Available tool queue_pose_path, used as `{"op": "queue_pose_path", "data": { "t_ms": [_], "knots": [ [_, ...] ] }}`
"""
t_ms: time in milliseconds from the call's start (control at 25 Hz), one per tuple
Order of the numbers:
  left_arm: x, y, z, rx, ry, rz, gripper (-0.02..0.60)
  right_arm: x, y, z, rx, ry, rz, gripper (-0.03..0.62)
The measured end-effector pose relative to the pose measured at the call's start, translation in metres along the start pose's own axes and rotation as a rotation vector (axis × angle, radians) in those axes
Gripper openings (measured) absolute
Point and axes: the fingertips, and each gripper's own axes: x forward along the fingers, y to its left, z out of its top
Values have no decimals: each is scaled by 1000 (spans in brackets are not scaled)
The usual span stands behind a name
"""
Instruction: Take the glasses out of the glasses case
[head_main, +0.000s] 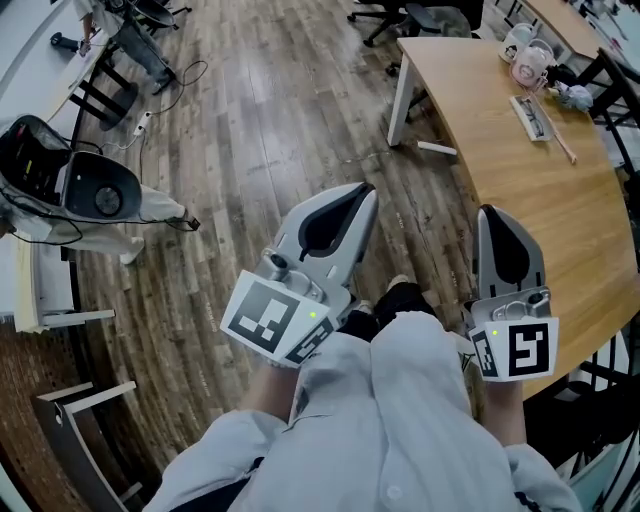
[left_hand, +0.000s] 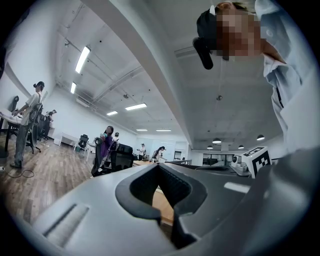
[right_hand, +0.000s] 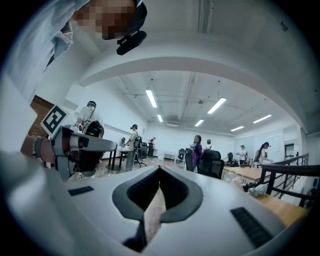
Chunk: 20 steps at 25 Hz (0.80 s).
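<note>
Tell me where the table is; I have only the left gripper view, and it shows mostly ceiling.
Observer: In the head view the wooden table lies to the person's right; the right gripper overlaps its edge.
Operator: Report what is on it.
Observer: Two mugs stand at its far end, with a long flat item beside them, too small to identify.
Operator: Check the right gripper's jaws.
Observer: The right gripper view shows them together, nothing between.

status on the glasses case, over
Left gripper shut, empty; right gripper shut, empty. Likely glasses case across the table, untouched. Nothing seen in the way.
</note>
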Motion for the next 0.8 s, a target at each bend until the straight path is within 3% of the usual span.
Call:
{"op": "queue_pose_path", "data": {
  "t_ms": [560, 800],
  "knots": [
    [6, 18, -5, -7, -33, 20, 3, 21, -13, -5, -24, -22, -5, 2],
    [48, 34, -9, -6, -11, 6, 3, 53, -44, -16, -4, -16, -13, 2]
  ]
}}
